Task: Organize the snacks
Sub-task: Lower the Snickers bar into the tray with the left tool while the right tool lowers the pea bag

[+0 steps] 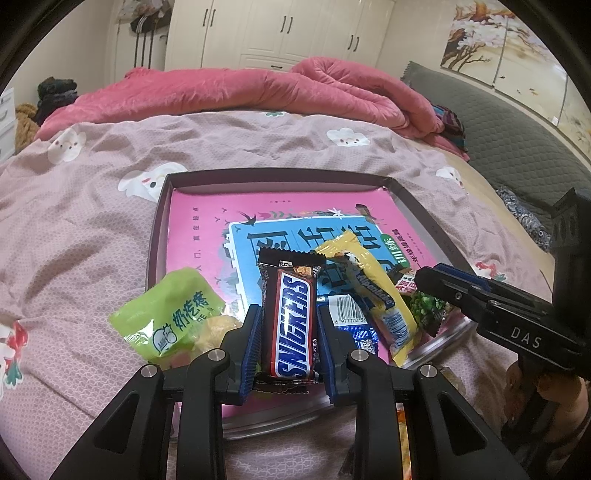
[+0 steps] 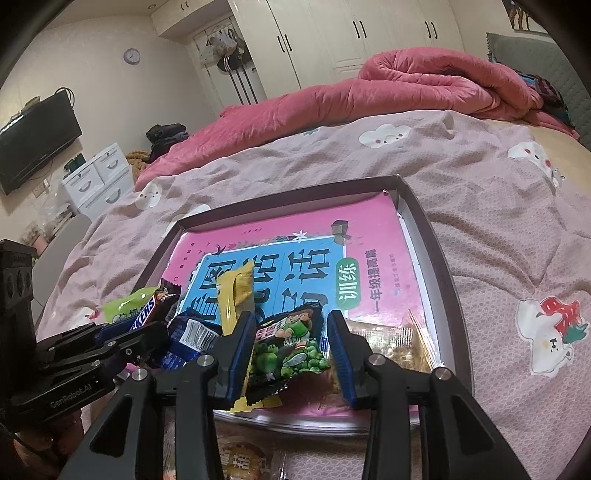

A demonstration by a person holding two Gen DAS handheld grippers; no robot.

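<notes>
Over the tray (image 1: 402, 192), the left gripper (image 1: 286, 321) clamps a Snickers (image 1: 293, 325) while the right gripper's (image 2: 291, 332) jaws stand parted around a pea packet (image 2: 291, 343).

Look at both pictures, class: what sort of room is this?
Most likely a bedroom: a bed with a pink cloud-print sheet, a rumpled pink duvet, and white wardrobe doors along the far wall.

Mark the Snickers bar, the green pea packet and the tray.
Snickers bar (image 1: 293, 328), left wrist view, on the blue logo.
green pea packet (image 2: 291, 350), right wrist view, on its printed front.
tray (image 2: 439, 273), right wrist view, on its right rim.
</notes>
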